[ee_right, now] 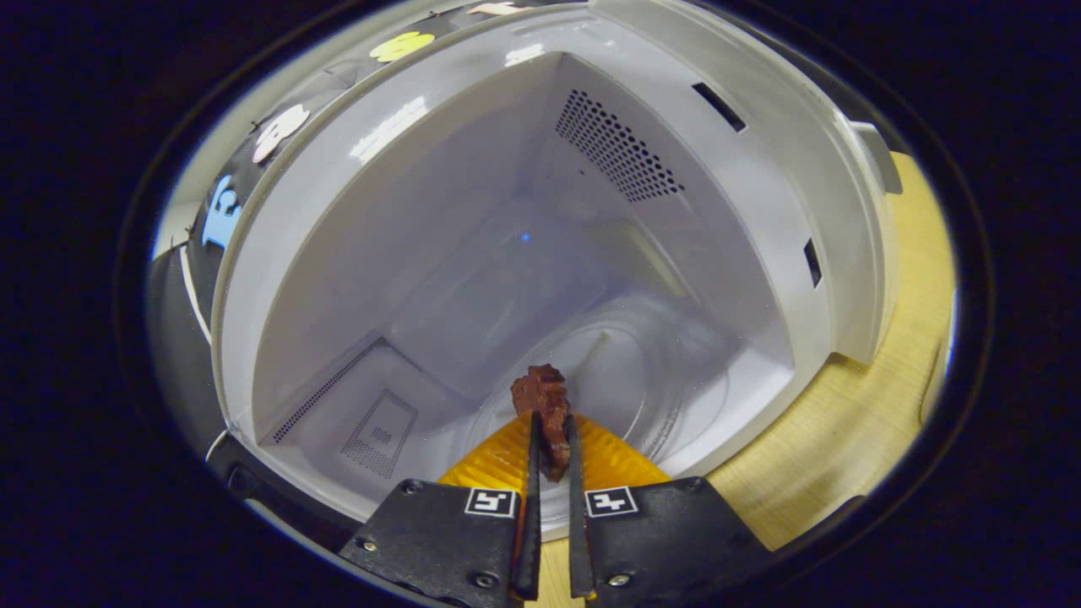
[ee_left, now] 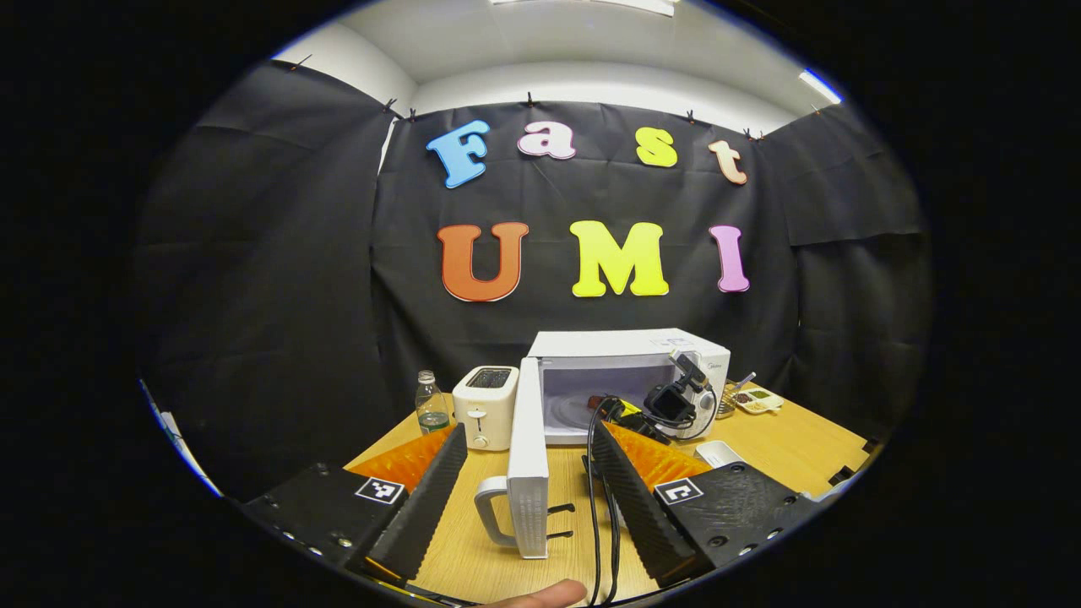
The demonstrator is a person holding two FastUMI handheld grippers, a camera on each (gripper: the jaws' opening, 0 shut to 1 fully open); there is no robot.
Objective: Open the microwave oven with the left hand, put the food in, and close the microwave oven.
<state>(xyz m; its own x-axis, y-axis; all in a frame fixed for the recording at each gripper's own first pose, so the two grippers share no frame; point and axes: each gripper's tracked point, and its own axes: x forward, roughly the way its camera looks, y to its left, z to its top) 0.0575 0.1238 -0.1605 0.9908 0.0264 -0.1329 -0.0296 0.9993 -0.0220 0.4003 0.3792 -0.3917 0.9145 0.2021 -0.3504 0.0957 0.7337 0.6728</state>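
Food (ee_right: 547, 405) pinched by right hand-held gripper (ee_right: 549, 439) inside microwave (ee_right: 760, 253).

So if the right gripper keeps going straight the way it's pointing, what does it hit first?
Probably the glass turntable. The right gripper, shut on the piece of food, points into the open microwave, angled down toward the cavity floor. Nothing stands between, though depth is hard to judge here.
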